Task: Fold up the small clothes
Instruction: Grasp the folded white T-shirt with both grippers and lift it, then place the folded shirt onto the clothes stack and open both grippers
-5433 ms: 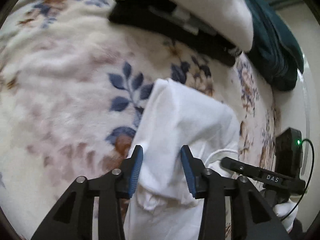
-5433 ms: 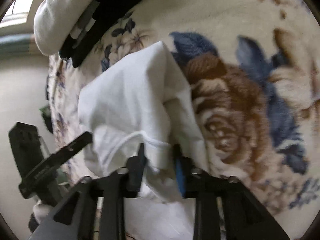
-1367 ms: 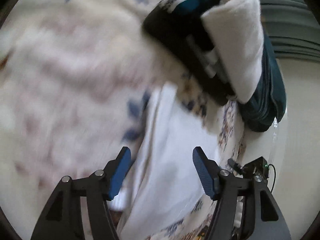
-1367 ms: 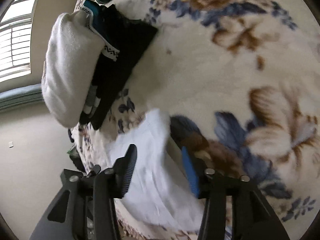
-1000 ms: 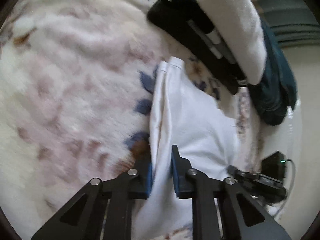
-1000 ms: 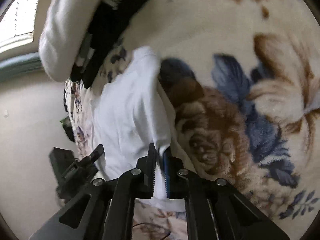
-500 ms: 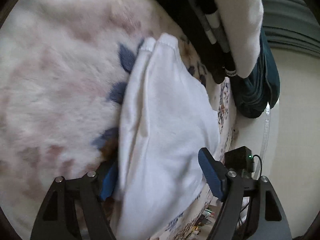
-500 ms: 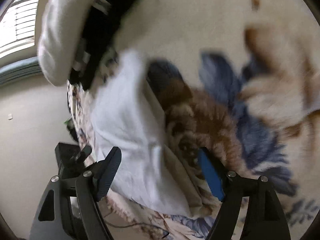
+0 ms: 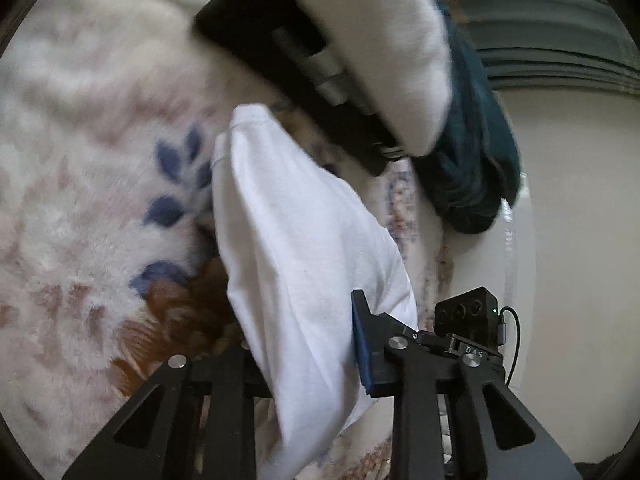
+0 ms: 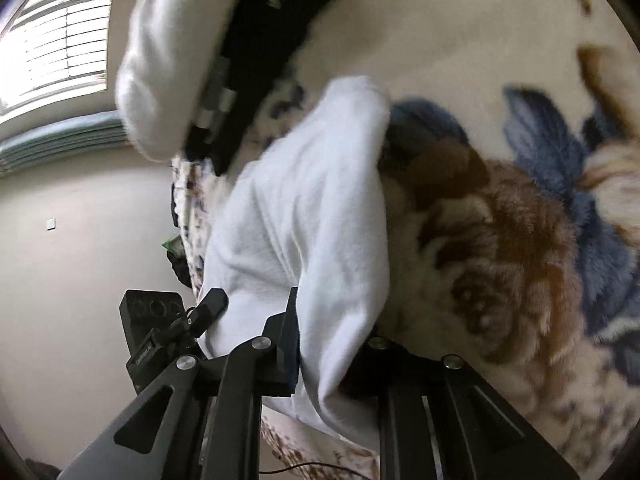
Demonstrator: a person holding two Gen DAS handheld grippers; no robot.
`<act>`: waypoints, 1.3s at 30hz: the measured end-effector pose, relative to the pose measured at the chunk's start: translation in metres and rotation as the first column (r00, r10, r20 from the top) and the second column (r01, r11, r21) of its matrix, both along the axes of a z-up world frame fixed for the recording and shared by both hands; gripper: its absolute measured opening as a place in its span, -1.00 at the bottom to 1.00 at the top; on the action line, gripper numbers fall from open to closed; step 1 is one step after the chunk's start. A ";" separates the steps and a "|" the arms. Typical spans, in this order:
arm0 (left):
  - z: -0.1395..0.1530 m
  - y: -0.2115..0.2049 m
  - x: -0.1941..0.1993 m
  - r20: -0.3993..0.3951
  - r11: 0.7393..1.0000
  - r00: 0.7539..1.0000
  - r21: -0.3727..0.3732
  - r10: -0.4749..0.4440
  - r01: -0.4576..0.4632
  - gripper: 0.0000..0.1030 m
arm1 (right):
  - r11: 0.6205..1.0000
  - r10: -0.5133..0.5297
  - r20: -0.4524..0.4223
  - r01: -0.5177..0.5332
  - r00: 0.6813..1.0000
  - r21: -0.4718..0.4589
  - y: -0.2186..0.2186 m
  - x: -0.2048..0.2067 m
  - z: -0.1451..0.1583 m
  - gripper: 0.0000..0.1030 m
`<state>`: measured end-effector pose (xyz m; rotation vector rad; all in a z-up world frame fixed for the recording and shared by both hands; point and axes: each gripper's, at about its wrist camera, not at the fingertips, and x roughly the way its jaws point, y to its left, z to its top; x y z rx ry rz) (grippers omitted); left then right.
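A small white garment [image 9: 296, 240] lies folded into a narrow bundle on a floral fleece blanket [image 9: 80, 200]. My left gripper [image 9: 304, 344] is open, its jaws straddling the near end of the garment; the left finger is hidden under the cloth. In the right wrist view the same garment [image 10: 312, 216] drapes between the open jaws of my right gripper [image 10: 332, 344], covering the right finger. Neither gripper pinches the cloth.
A stack of folded clothes, black [image 9: 288, 64], white [image 9: 384, 52] and dark teal [image 9: 472, 160], sits just beyond the garment. The blanket's edge and a cream wall [image 9: 580, 240] lie to the right. A window with blinds [image 10: 56, 44] shows in the right wrist view.
Both grippers were shut on the garment one second ago, then opened and released it. They now sit closer over its near end, still open.
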<state>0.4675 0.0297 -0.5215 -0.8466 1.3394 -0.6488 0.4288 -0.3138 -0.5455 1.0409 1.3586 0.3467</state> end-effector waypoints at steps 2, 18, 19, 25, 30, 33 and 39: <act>0.027 0.000 0.009 0.037 1.000 0.999 -0.008 -0.008 0.008 -0.57 | 1.000 0.000 0.031 0.000 1.000 -0.017 0.002 0.003 0.027 -0.68; 0.178 -0.008 0.239 0.298 1.000 0.954 -0.003 0.024 -0.024 -0.58 | 0.993 -0.018 0.308 0.052 0.951 -0.102 0.007 0.228 0.201 -0.68; 0.175 -0.011 0.256 0.302 0.999 0.953 0.015 0.029 -0.035 -0.58 | 0.992 -0.013 0.307 0.051 0.952 -0.116 0.007 0.247 0.200 -0.68; 0.119 -0.028 0.313 0.256 0.964 0.963 0.264 -0.088 0.018 -0.52 | 0.969 0.057 0.224 0.000 0.973 -0.247 0.005 0.325 0.159 -0.68; 0.104 -0.018 0.301 0.231 0.964 0.971 0.266 -0.057 -0.007 -0.33 | 0.934 0.091 0.118 -0.044 0.989 -0.356 0.000 0.345 0.133 -0.08; 0.117 -0.016 0.289 0.234 0.938 0.972 0.344 -0.034 -0.049 -0.17 | 0.866 0.097 0.106 -0.032 0.990 -0.499 -0.001 0.337 0.146 0.51; 0.153 -0.039 0.241 0.313 0.756 0.944 0.642 -0.107 -0.128 0.98 | 0.515 0.154 0.090 -0.002 0.984 -0.857 0.032 0.284 0.182 0.98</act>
